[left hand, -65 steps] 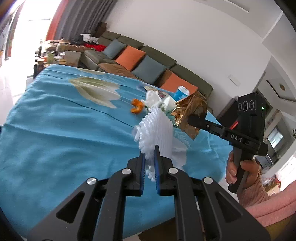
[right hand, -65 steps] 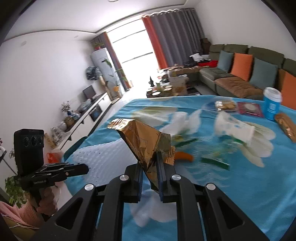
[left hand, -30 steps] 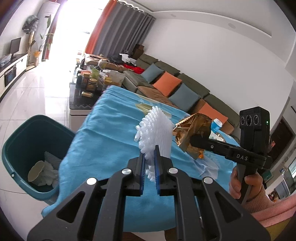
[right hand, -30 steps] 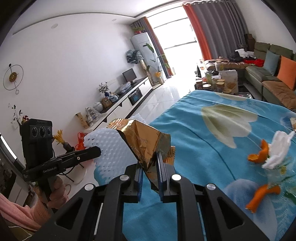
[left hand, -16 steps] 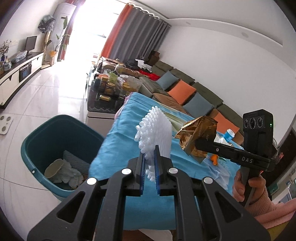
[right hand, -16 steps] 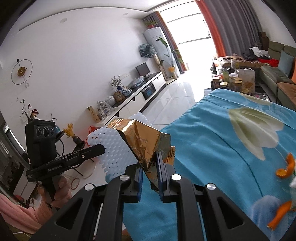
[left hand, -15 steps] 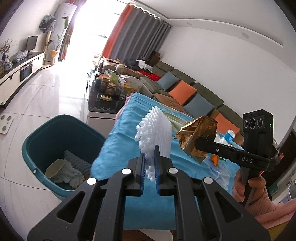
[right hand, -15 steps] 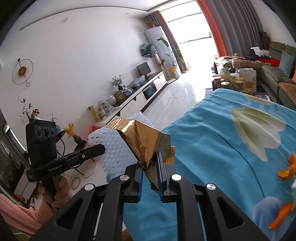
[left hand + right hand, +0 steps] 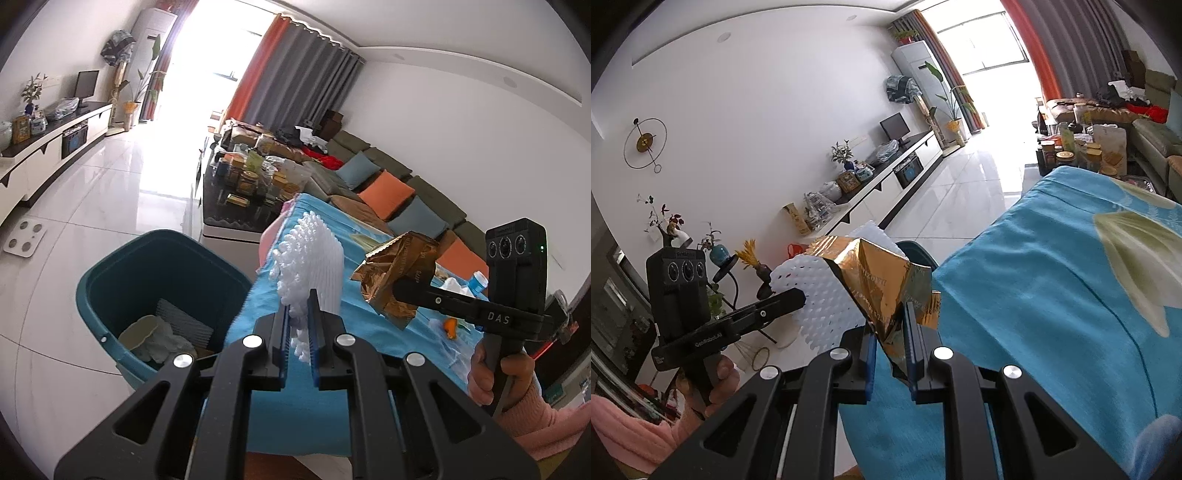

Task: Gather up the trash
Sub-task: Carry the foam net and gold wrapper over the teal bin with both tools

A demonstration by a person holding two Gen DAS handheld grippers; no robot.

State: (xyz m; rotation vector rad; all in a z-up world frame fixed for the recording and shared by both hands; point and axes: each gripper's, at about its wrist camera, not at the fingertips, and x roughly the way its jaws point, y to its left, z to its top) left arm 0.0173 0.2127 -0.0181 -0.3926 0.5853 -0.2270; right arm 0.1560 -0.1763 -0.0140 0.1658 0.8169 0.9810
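Note:
My left gripper point(image 9: 298, 306) is shut on a white foam fruit net point(image 9: 310, 264) and holds it in the air over the table's near-left corner. It also shows in the right wrist view point(image 9: 820, 291). My right gripper point(image 9: 891, 321) is shut on a crumpled gold foil wrapper point(image 9: 882, 277), seen beside the net in the left wrist view point(image 9: 397, 269). A teal trash bin point(image 9: 147, 273) stands on the floor below left of the net, holding paper and a wad of tissue. Only its rim point(image 9: 918, 251) shows past the wrapper.
The table wears a blue flowered cloth point(image 9: 1071, 280). Orange peel point(image 9: 450, 326), white scraps and a blue-and-white cup point(image 9: 476, 280) lie at its far end. A glass coffee table with jars point(image 9: 243, 184), a sofa point(image 9: 388, 184) and a TV cabinet point(image 9: 48, 147) surround it. A scale point(image 9: 24, 242) lies on the tiled floor.
Both grippers have swung left away from the table's middle, each holding its piece. The trash bin has come closer and now sits just below left of the foam net.

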